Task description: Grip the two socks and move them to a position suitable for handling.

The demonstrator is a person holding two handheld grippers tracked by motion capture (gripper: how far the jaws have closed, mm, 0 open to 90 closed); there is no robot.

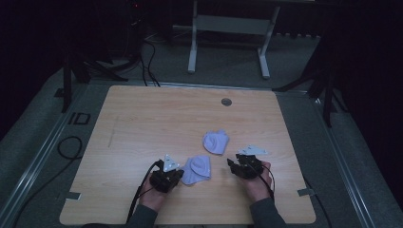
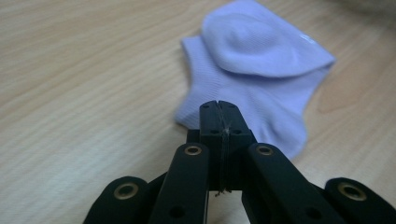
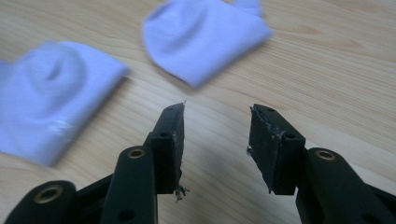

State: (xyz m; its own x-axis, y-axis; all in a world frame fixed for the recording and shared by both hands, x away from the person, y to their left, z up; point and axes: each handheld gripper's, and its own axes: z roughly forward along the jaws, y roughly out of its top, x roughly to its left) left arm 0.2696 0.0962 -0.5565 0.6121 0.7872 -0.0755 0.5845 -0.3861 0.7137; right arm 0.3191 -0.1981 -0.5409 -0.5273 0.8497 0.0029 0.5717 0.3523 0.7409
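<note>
So the left tongs [image 1: 179, 175] sit in the lower middle of the high view, clenched tight with the two black jaws pressed flat against each other and nothing caught between them. In the left gripper view those tips [image 2: 219, 116] rest right at the near edge of a pale lilac sock [image 2: 254, 70], which fills the upper right of that frame; I can't tell if they actually touch the fabric or just sit in front of it. From above, that same sock [image 1: 198, 169] lies just to the right of the left tongs, flat on the wooden worktop [image 1: 142, 123].

The right tongs [image 1: 233, 165] are a bit further right in the high view, released, with a clear gap between the jaws and only bare wood showing in it. In the right gripper view their tips [image 3: 217, 126] point toward a second lilac sock [image 3: 205, 35] at the top centre of the frame, near but apart from it. From above, that second sock [image 1: 215, 141] sits up and to the left of the right tongs, close to the first sock without overlapping it.
</note>
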